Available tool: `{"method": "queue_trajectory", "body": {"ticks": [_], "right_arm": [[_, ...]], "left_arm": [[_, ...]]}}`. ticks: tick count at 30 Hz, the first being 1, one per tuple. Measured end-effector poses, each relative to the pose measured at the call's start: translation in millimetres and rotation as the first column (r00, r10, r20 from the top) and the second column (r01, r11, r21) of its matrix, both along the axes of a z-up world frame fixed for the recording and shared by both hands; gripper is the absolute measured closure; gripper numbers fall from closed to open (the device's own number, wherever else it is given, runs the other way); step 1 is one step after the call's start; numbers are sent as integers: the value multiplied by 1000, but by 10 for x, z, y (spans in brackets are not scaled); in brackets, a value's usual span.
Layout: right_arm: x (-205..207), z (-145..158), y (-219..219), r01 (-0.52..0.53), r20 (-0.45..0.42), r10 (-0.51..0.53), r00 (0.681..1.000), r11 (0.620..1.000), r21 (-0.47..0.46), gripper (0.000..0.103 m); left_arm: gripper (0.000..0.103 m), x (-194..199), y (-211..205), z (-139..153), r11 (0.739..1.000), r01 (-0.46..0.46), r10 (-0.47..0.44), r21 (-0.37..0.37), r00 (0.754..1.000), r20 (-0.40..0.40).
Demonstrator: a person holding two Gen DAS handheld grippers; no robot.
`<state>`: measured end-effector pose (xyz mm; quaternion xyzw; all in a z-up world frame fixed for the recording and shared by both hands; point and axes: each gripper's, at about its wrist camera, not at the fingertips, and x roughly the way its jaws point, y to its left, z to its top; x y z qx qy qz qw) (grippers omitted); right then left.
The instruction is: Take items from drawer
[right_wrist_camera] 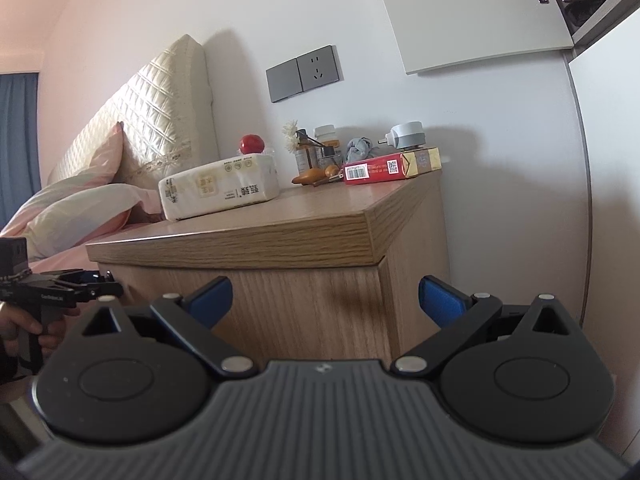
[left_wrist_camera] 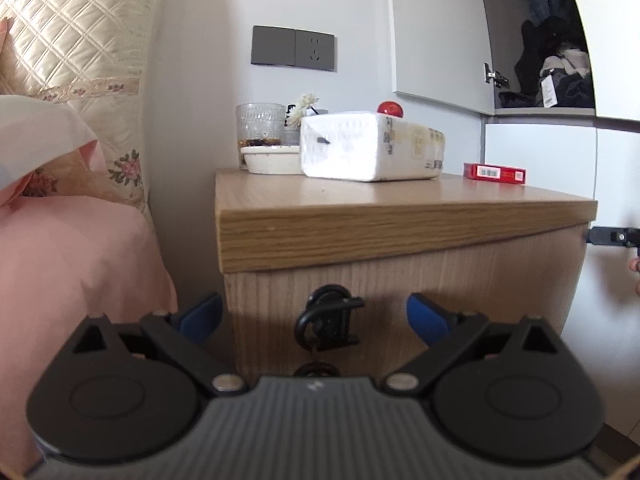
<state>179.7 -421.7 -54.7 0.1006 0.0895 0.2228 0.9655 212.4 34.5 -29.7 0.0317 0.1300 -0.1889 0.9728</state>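
The wooden nightstand's drawer front (left_wrist_camera: 460, 280) sits closed under the thick top, with a black ring handle (left_wrist_camera: 328, 320) at its middle. My left gripper (left_wrist_camera: 316, 318) is open, its blue pads (left_wrist_camera: 204, 316) spread on both sides of the handle and a little short of it. My right gripper (right_wrist_camera: 326, 300) is open too and empty, facing the nightstand's right front corner (right_wrist_camera: 376, 272). The right wrist view also shows the left gripper (right_wrist_camera: 80, 288) at the far left, held by a hand. Nothing of the drawer's contents is visible.
On the nightstand top (left_wrist_camera: 400, 196) lie a white tissue pack (left_wrist_camera: 372, 146), a red box (left_wrist_camera: 494, 171), a glass cup (left_wrist_camera: 260, 124), a white bowl (left_wrist_camera: 272, 158), small bottles (right_wrist_camera: 324, 148) and a grey plug (right_wrist_camera: 408, 134). A bed with pink sheets (left_wrist_camera: 72, 264) is on the left, a white wardrobe (left_wrist_camera: 540, 160) on the right.
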Motion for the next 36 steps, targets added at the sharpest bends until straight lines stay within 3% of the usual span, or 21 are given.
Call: {"method": "queue_trajectory", "body": {"ticks": [4, 7, 18, 30, 36], "right_arm": [[19, 3, 50, -2, -1, 2, 1000, 1000, -24, 3], [35, 0, 78, -15, -10, 15, 1000, 999, -29, 8], [39, -9, 16, -78, -10, 78, 997, 997, -6, 5], [82, 3, 82, -111, 2, 111, 994, 992, -67, 0], [88, 7, -7, -161, -5, 161, 987, 986, -35, 0]], "left_arm": [[4, 13, -25, 14, 1000, 7, -7, -1, 1000, -4], [4, 16, -31, 19, 1000, 4, -4, 7, 1000, -7], [4, -2, -27, 23, 1000, 4, -4, 12, 1000, -7], [2, 11, -67, -5, 1000, 6, -6, 29, 1000, 7], [1, -16, -63, -6, 999, 15, -15, 34, 1000, 10]]}}
